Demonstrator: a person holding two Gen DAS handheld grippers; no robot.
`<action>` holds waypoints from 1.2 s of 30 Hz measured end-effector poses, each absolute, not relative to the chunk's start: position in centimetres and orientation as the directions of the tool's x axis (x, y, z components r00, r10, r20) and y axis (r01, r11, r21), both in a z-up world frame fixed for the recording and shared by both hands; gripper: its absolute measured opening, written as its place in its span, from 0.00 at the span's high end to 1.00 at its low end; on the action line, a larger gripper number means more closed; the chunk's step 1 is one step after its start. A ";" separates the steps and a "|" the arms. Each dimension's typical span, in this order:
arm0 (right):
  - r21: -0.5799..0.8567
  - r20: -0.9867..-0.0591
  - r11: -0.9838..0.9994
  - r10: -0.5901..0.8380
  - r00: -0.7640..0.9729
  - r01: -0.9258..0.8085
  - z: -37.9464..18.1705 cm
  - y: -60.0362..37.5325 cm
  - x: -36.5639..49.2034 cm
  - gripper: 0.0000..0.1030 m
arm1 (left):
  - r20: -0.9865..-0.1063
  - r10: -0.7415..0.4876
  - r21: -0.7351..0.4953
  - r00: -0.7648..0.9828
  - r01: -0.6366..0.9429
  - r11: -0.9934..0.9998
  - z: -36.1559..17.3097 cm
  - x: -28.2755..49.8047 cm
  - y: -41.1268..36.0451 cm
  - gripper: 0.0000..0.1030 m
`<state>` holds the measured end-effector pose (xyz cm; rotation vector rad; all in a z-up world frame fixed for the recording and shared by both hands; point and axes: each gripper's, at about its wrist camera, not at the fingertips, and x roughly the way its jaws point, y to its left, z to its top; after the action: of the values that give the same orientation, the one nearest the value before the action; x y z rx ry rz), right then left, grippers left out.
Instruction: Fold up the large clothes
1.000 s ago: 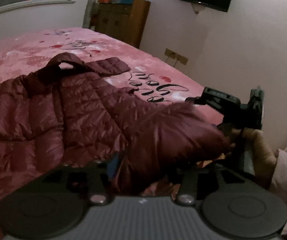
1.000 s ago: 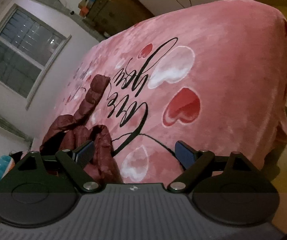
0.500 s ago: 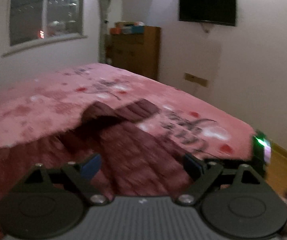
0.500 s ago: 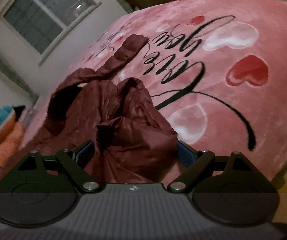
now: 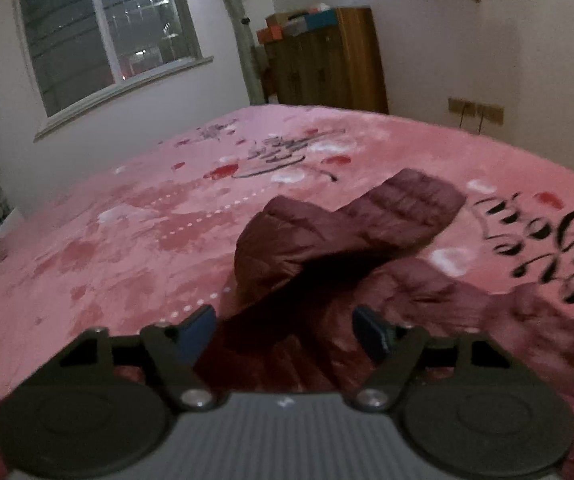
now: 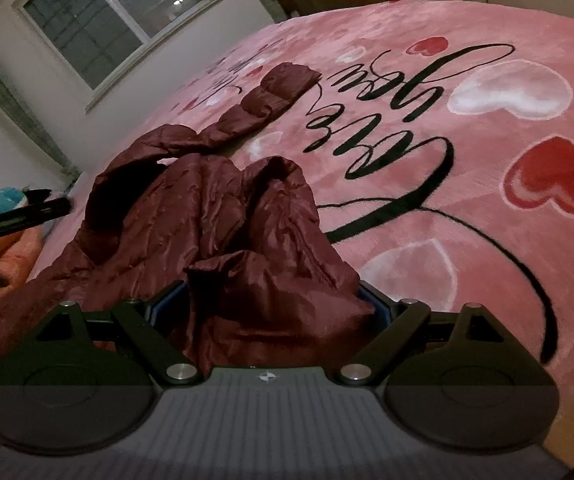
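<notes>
Puffer jacket, maroon and quilted, lies crumpled on the pink blanket-covered bed, bunched toward the near edge with one sleeve stretched away across the black lettering. You're early in the fold by my reading: nothing is squared up yet, the body sits in a heap and the lining shows in glossy ridges.

Your right gripper has its jaws spread wide, and a fold of the jacket's shiny fabric fills the space between them. The cloth lies in the gap, but nothing is pinched that I can see. Your left gripper is spread too, hovering over the jacket with dark quilting directly ahead of its fingers and the far sleeve lying beyond on the bed.

So the step in hand looks like taking hold: both tools open, both lined up on fabric. The next move calls for closing the right on that fold, and you want a hem or seam rather than a loose puff, since slick padded cloth will likely slip out of a shallow bite. Then set the left on a matching edge, well apart from the right, so you can lift and spread the body flat before bringing the sleeve in.

A wooden cabinet and a window stand at the far wall, well clear of the work.
</notes>
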<state>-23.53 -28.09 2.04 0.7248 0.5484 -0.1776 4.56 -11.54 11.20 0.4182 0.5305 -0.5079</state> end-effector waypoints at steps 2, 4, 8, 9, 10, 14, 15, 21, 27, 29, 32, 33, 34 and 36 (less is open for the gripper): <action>0.586 -0.535 0.739 0.044 0.844 0.333 1.9 -28.3 -23.3 0.00 | -0.584 -0.319 0.267 0.747 0.548 0.793 10.3 6.3 -12.3 0.31; 0.590 -0.532 0.737 0.047 0.845 0.330 1.9 -28.4 -23.3 0.00 | -0.593 -0.290 0.286 0.751 0.533 0.796 9.3 8.0 -12.8 0.34; 0.536 -0.537 0.778 0.013 0.844 0.329 2.3 -28.0 -23.1 0.00 | -0.612 -0.237 0.307 0.754 0.503 0.808 7.9 11.1 -13.7 0.48; 0.524 -0.537 0.787 0.009 0.844 0.326 2.3 -28.0 -23.1 0.00 | -0.620 -0.229 0.307 0.750 0.500 0.810 7.5 11.7 -13.9 0.55; 0.516 -0.539 0.794 0.008 0.843 0.322 2.3 -27.9 -22.9 0.00 | -0.628 -0.220 0.306 0.747 0.496 0.813 7.2 12.2 -14.1 0.65; 0.500 -0.564 0.812 0.041 0.825 0.301 1.9 -27.7 -21.9 0.00 | -0.645 -0.194 0.264 0.739 0.454 0.851 6.5 13.0 -14.3 0.91; 0.505 -0.561 0.814 0.055 0.826 0.289 1.9 -27.7 -21.7 0.00 | -0.631 -0.205 0.246 0.748 0.443 0.862 6.8 12.7 -14.0 0.93; 0.464 -0.563 0.856 0.087 0.822 0.228 2.2 -27.0 -20.5 0.50 | -0.563 -0.282 0.120 0.777 0.414 0.902 10.6 10.4 -11.5 0.97; 0.387 -0.557 0.902 0.064 0.828 0.191 3.1 -26.4 -18.9 0.69 | -0.472 -0.346 0.014 0.811 0.399 0.917 16.4 7.5 -6.8 0.98; 0.357 -0.531 0.915 0.034 0.847 0.187 4.1 -26.3 -18.8 0.73 | -0.447 -0.360 -0.019 0.818 0.394 0.919 18.0 6.5 -5.5 0.98; 0.272 -0.476 0.945 -0.033 0.879 0.182 6.1 -25.5 -19.1 0.77 | -0.409 -0.384 -0.064 0.828 0.393 0.917 20.2 4.7 -3.8 0.98; 0.237 -0.452 0.954 -0.058 0.890 0.182 6.9 -25.1 -19.4 0.77 | -0.393 -0.393 -0.083 0.831 0.394 0.915 20.9 4.0 -3.3 0.98; 0.206 -0.431 0.961 -0.079 0.899 0.184 7.6 -24.8 -19.6 0.78 | -0.377 -0.401 -0.098 0.835 0.394 0.914 21.6 3.4 -2.9 0.98; 0.135 -0.380 0.972 -0.130 0.916 0.194 9.2 -24.3 -20.2 0.79 | -0.340 -0.412 -0.121 0.845 0.395 0.911 23.2 2.0 -1.9 0.98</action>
<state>-20.21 -24.30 9.24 0.1725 0.3785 -0.1679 1.95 -1.93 23.18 -0.0469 0.3692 -0.4257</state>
